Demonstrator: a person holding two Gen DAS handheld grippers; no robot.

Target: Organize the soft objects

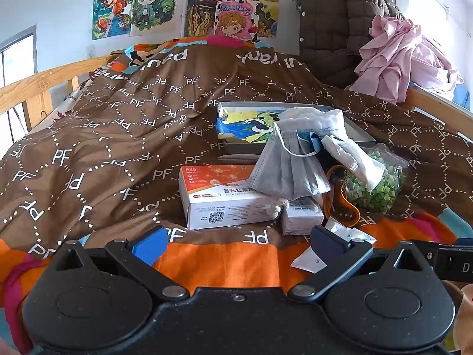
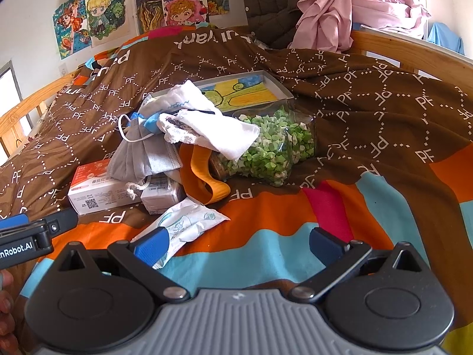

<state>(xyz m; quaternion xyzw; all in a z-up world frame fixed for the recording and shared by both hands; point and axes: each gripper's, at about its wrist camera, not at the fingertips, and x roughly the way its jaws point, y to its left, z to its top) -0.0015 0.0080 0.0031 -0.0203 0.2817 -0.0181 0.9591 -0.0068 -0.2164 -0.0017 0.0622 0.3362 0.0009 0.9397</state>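
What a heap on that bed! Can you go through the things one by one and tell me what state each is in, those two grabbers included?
Left gripper: jaws open, empty.
Right gripper: jaws open, empty.
Grey face mask: crumpled, draped over the boxes.
White cloth pouch: limp, lying on the jar.
Jar of green bits: full, on its side.
Large box: closed, flat.
Tray: open, holding a drawing.
Sealed white packet: flat on the blanket.

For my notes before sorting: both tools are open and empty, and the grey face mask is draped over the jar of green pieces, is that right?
Not quite: the grey face mask lies on the orange-and-white box, as the right wrist view shows. The white cloth drapes the jar of green pieces. Both tools, left and right, are open and empty.
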